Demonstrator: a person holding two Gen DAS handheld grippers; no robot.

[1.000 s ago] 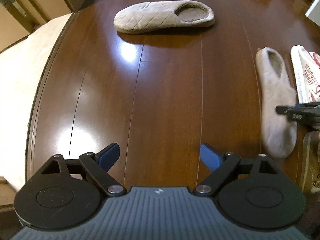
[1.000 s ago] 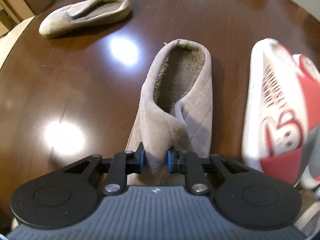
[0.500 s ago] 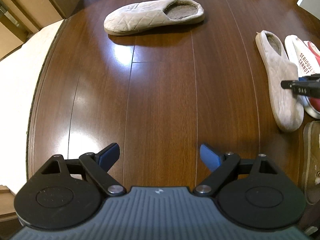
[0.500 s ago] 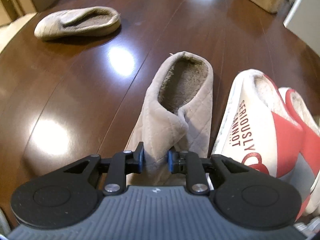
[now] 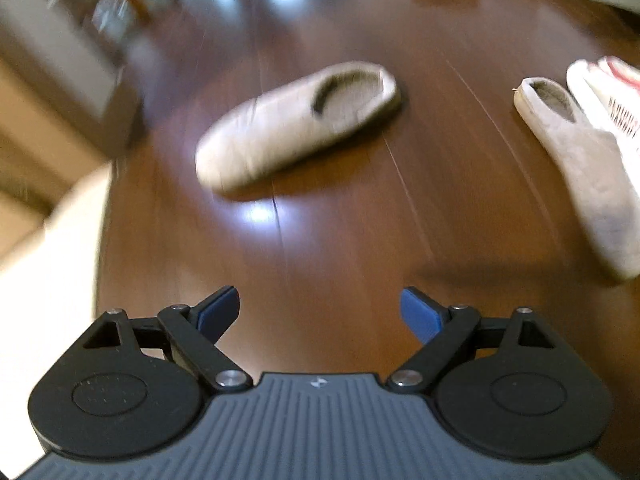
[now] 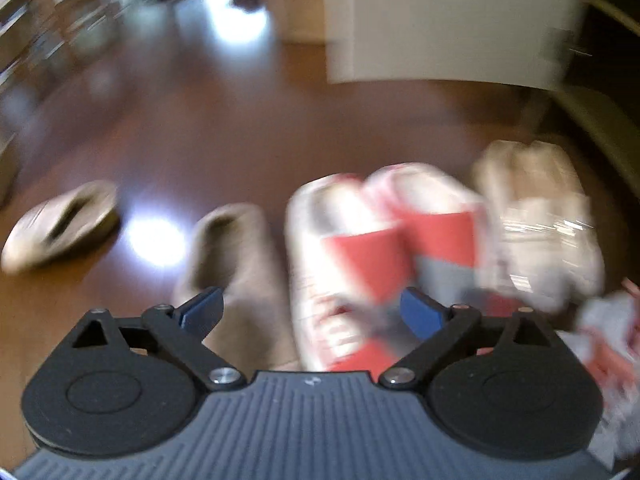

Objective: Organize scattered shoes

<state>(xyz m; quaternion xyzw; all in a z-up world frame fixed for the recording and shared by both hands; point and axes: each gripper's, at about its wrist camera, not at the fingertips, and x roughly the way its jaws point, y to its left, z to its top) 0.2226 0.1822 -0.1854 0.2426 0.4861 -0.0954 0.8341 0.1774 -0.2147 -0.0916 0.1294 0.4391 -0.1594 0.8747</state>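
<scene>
Brown wood floor (image 5: 340,240) fills both views, dark and shiny, with bright spots of light on it. Long thin lines run between the boards. On the left of the left wrist view there is a pale mat or rug (image 5: 52,264) at the floor's edge, and blurry furniture stands behind it. In the right wrist view a big white block (image 6: 452,20) stands at the back, maybe a cupboard, but it is too blurry to be sure. Both pictures are smeared.

The left gripper (image 5: 320,310) has its jaws wide apart. Nothing is between the blue pads (image 5: 218,312), only bare floor. Ahead of it lies a beige slipper (image 5: 296,124) on its own, turned sideways, well apart from the other shoes. At the right edge a second beige slipper (image 5: 580,160) lies on the floor, right next to a white and red slipper (image 5: 608,96).

The right gripper (image 6: 312,310) also has its jaws wide apart and holds nothing. Just past it the second beige slipper (image 6: 236,256) sits beside a pair of white and red slippers (image 6: 360,256). More pale shoes (image 6: 536,216) are lined up to the right of those, too blurry to tell what kind. The lone beige slipper (image 6: 60,228) shows far off to the left.
</scene>
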